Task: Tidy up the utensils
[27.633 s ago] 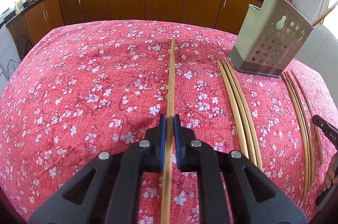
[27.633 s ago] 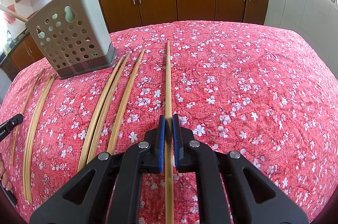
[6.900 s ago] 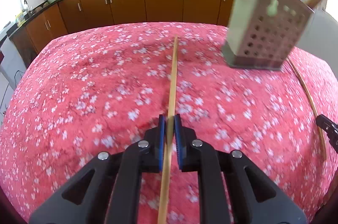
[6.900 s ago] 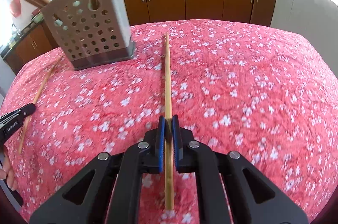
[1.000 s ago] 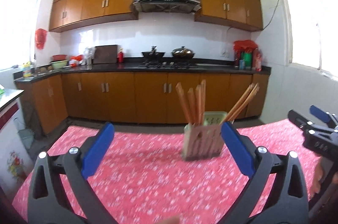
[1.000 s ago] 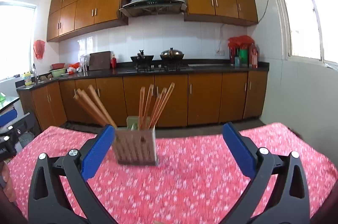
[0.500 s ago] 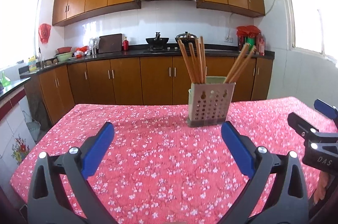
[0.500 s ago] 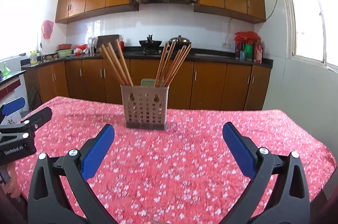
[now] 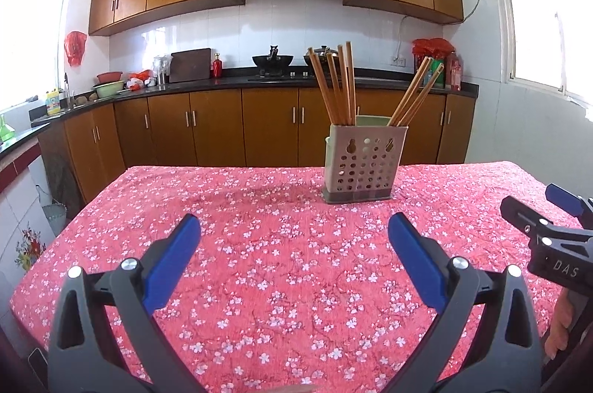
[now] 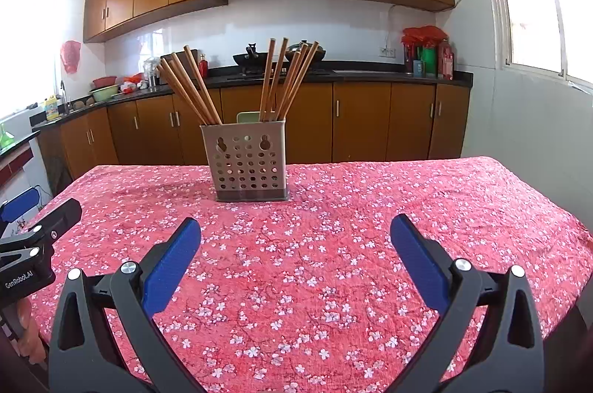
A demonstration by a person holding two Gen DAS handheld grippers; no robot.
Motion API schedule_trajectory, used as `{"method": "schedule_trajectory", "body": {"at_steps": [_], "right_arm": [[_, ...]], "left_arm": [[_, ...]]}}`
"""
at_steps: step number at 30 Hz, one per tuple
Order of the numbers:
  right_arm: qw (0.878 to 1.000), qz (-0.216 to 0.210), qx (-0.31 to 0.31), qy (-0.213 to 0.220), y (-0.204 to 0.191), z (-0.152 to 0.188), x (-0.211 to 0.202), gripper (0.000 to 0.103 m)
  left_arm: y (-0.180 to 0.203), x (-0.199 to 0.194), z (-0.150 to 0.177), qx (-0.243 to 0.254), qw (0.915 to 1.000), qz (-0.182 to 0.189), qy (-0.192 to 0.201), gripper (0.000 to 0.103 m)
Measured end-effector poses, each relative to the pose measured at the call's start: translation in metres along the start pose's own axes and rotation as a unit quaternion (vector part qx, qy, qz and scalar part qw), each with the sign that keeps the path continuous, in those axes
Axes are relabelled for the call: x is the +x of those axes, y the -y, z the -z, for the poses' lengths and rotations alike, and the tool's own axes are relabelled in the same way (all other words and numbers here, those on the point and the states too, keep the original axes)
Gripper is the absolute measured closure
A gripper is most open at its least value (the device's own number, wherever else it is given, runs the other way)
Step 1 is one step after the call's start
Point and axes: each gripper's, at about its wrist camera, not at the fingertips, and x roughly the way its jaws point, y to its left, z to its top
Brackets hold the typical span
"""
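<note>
The chopsticks (image 10: 276, 80) are all standing in the perforated holder (image 10: 247, 159), which sits upright toward the far middle of the tabletop (image 10: 370, 226). They fan out in two bunches, one leaning left and one leaning right. From what I can see nothing loose is left on the floral cloth, so this looks basically finished to me.

Both tools are pulled back near the front edge with nothing in them: the left gripper (image 9: 292, 257) has its fingers spread wide, and so does the right gripper (image 10: 294, 257).

What could still go wrong? The holder looks light and top-heavy with those long sticks sticking way out. A careless swing toward it could tip it and dump everything. The cloth is also a bit wrinkled, so snagging it might drag the holder along.

Hard to tell: how the inside is divided, or an exact stick count, since they overlap. The nearest strip of tabletop is blocked by the gripper bodies, so a stray piece there would go unseen.
</note>
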Motion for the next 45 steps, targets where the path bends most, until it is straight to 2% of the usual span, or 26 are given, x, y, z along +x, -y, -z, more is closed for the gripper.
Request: {"method": "schedule_trajectory", "body": {"at_steps": [11, 45], "right_arm": [[1.0, -0.003, -0.001, -0.011, -0.0012, 0.0035, 0.001, 0.002], [1.0, -0.004, 0.005, -0.014, 0.0007, 0.0029, 0.001, 0.002]], "left_arm": [[0.0001, 0.003, 0.0032, 0.001, 0.9999, 0.0, -0.011, 0.004], [0.0009, 0.0048, 0.0033, -0.004, 0.9999, -0.001, -0.012, 0.004]]}}
